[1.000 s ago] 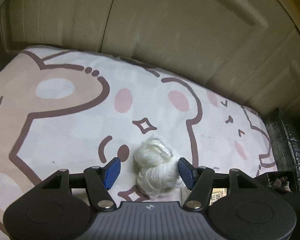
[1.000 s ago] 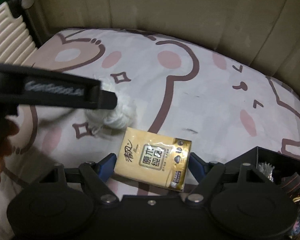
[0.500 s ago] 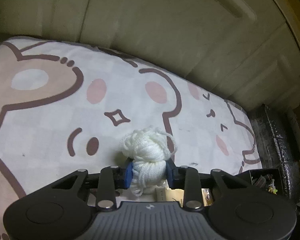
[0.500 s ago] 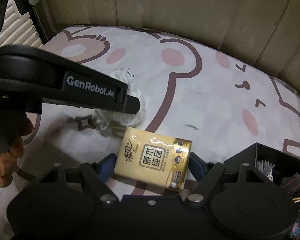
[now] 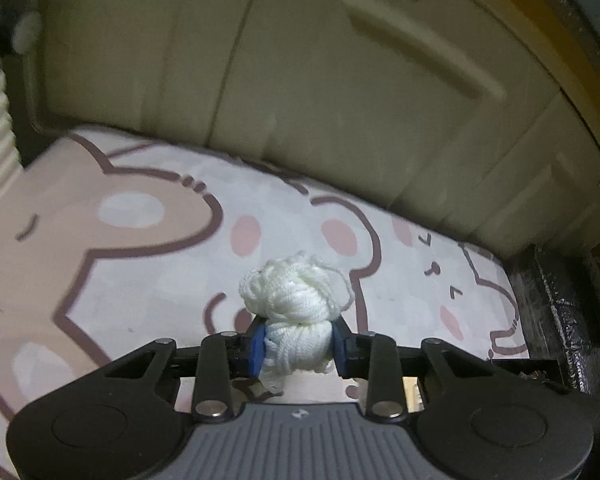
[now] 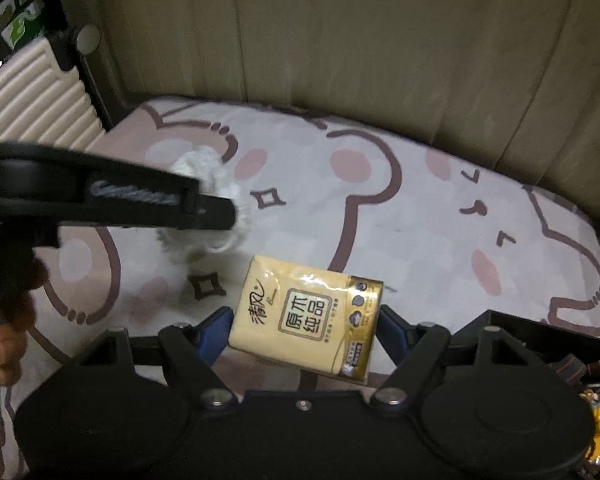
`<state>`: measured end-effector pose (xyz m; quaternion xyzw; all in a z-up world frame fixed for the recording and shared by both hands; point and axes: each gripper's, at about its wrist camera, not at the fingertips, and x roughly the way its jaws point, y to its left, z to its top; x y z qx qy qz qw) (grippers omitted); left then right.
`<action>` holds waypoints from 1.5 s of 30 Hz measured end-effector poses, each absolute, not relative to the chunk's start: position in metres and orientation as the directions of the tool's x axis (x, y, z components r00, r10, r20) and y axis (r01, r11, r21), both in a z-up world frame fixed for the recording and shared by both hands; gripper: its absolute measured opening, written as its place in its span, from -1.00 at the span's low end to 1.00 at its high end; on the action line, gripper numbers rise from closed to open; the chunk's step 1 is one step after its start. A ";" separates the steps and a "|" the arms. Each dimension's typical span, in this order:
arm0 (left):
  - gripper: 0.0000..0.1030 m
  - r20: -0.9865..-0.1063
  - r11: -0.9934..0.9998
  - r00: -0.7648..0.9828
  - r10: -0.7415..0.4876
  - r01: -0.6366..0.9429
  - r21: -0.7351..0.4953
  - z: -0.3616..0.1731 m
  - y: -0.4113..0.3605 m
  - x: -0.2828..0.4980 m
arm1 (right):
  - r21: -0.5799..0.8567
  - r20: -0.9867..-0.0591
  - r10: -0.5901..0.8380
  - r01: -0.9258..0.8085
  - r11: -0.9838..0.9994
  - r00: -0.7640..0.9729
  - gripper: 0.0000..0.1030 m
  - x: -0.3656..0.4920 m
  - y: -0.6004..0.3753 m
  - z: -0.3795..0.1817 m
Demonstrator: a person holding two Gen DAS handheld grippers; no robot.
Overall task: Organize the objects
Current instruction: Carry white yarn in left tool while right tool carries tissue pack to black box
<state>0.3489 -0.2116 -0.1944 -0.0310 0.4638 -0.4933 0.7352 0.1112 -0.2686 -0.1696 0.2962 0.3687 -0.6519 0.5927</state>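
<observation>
Between my left gripper's [image 5: 299, 347] blue pads sits the white yarn bundle [image 5: 296, 308], pinched at its lower half with the fingers drawn in tight on it, raised above the bear-print cover [image 5: 148, 248]. From the right wrist view I see what the left cannot: the yarn [image 6: 220, 196] blurred behind the left gripper's black body [image 6: 100, 196], which crosses that view and hides most of the bundle. My right gripper [image 6: 302, 330] stands wide open, its pads flanking the yellow tissue pack [image 6: 306, 314] lying flat on the cover; I cannot tell whether they touch it. Beyond, beige padded panels [image 5: 340, 100] back the surface, a ribbed cream panel [image 6: 32, 92] stands at left, and a black box [image 6: 548, 340] with small items sits at lower right.
</observation>
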 end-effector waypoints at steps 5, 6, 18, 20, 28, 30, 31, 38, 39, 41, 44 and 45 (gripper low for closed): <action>-0.34 -0.650 0.534 0.128 -0.749 0.698 -0.477 -0.183 -0.192 0.350 | -0.119 -0.796 -0.592 0.992 -0.050 -0.126 0.51 0.115 -0.259 -0.150; -0.34 -0.651 0.535 0.132 -0.748 0.700 -0.473 -0.181 -0.188 0.349 | -0.115 -0.791 -0.599 0.992 -0.057 -0.126 0.51 0.116 -0.257 -0.147; -0.34 -0.655 0.553 0.206 -0.727 0.741 -0.380 -0.158 -0.159 0.333 | -0.117 -0.739 -0.654 0.986 -0.117 -0.165 0.51 0.119 -0.231 -0.115; -0.34 -0.655 0.555 0.214 -0.725 0.745 -0.370 -0.155 -0.155 0.331 | -0.118 -0.735 -0.656 0.985 -0.128 -0.173 0.51 0.118 -0.227 -0.112; -0.34 -0.654 0.566 0.242 -0.716 0.749 -0.343 -0.147 -0.137 0.323 | -0.130 -0.713 -0.670 0.977 -0.167 -0.209 0.51 0.115 -0.212 -0.102; -0.34 -0.655 0.569 0.252 -0.712 0.754 -0.328 -0.145 -0.134 0.320 | -0.135 -0.707 -0.670 0.974 -0.184 -0.225 0.51 0.114 -0.209 -0.100; -0.33 -0.655 0.569 0.254 -0.711 0.755 -0.324 -0.144 -0.133 0.319 | -0.135 -0.706 -0.671 0.973 -0.188 -0.227 0.51 0.113 -0.207 -0.099; -0.33 -0.658 0.565 0.257 -0.708 0.764 -0.310 -0.138 -0.126 0.311 | -0.100 -0.698 -0.682 0.973 -0.208 -0.218 0.51 0.102 -0.195 -0.089; -0.33 -0.657 0.564 0.256 -0.709 0.765 -0.310 -0.138 -0.126 0.310 | -0.100 -0.698 -0.681 0.972 -0.213 -0.221 0.51 0.100 -0.194 -0.088; -0.33 -0.656 0.563 0.257 -0.710 0.767 -0.309 -0.135 -0.125 0.307 | -0.104 -0.697 -0.679 0.969 -0.223 -0.231 0.51 0.095 -0.191 -0.086; -0.33 -0.652 0.558 0.255 -0.714 0.770 -0.310 -0.131 -0.126 0.302 | -0.085 -0.688 -0.689 0.968 -0.238 -0.229 0.51 0.084 -0.183 -0.080; -0.33 -0.650 0.555 0.253 -0.716 0.771 -0.312 -0.130 -0.127 0.300 | -0.085 -0.684 -0.691 0.966 -0.245 -0.235 0.51 0.080 -0.181 -0.079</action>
